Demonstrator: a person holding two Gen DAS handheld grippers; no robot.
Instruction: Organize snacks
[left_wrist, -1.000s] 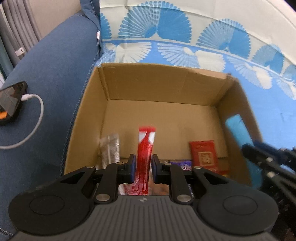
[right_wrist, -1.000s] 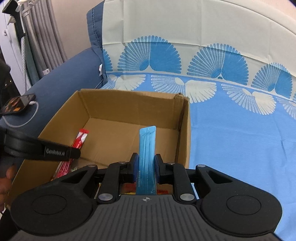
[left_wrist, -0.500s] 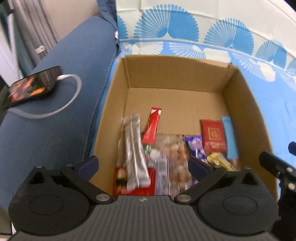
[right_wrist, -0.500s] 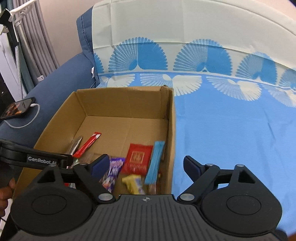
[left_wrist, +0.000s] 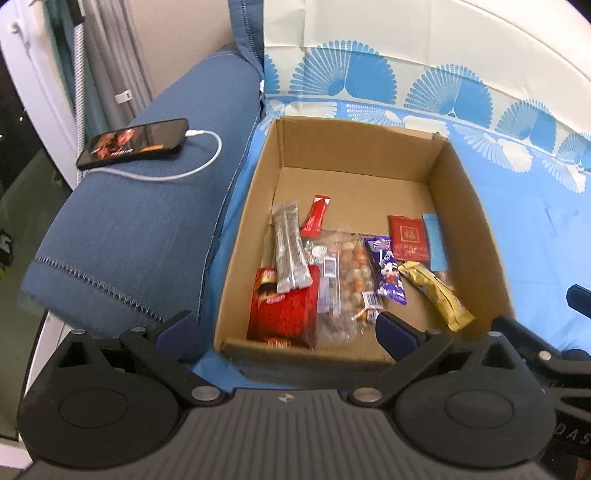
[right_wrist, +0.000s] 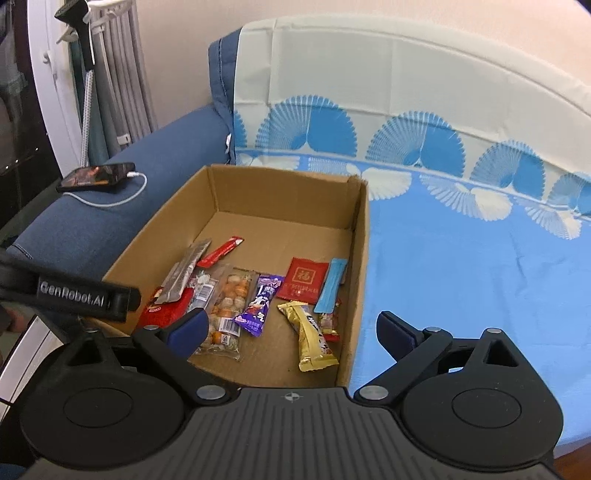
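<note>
Left wrist: phone (left_wrist: 133, 143) on armrest (left_wrist: 147, 221), beside cardboard box (left_wrist: 469, 206).

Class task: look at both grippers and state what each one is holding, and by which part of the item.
Nothing is held. The left gripper and right gripper are open; their jaws have just been opening, with nothing between them.

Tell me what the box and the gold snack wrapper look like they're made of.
Box: matte brown corrugated cardboard, judging by its folded flaps and raw edges. Gold snack wrapper: probably metallised plastic film, since it is glossy, crinkled and crimped at the ends.
</note>
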